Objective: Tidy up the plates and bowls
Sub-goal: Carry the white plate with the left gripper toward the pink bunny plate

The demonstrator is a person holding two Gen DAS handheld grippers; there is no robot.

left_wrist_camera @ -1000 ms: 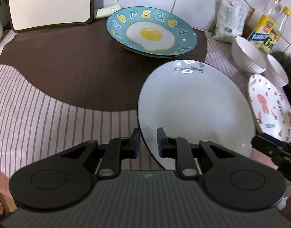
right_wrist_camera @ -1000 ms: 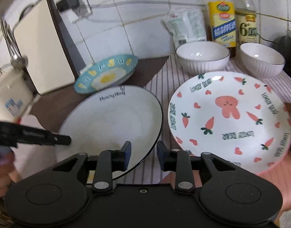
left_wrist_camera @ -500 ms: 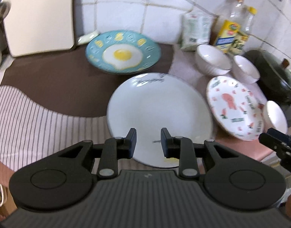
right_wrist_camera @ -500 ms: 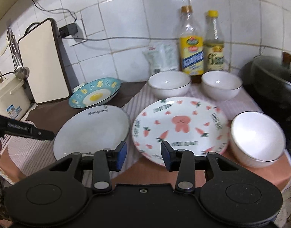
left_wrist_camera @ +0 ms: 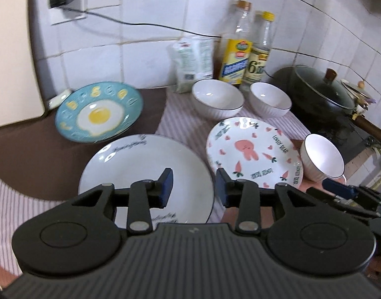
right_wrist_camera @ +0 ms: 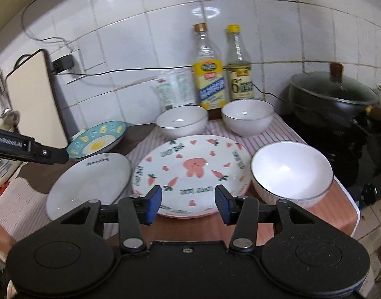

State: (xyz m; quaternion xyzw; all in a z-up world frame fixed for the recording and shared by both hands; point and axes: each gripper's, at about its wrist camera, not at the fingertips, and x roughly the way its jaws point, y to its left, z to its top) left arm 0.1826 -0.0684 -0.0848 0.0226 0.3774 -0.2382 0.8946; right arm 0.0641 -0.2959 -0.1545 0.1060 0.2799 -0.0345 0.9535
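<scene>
Nothing is stacked yet: three plates (right_wrist_camera: pixel 190 172) and three bowls (right_wrist_camera: pixel 290 172) lie apart, while the left gripper (left_wrist_camera: pixel 194 186) and right gripper (right_wrist_camera: pixel 188 204) are opening, both empty.

Readable bits: the bunny plate (left_wrist_camera: pixel 252 149) says "LOVELY DEAR" along its rim, the white plate (right_wrist_camera: pixel 91 182) has a scripty "Morning Honey" as best I can tell, the yellow-capped bottle (right_wrist_camera: pixel 239 74) shows a big "6°", and the left tool (right_wrist_camera: pixel 28 149) reads "GenRobot.AI".
</scene>
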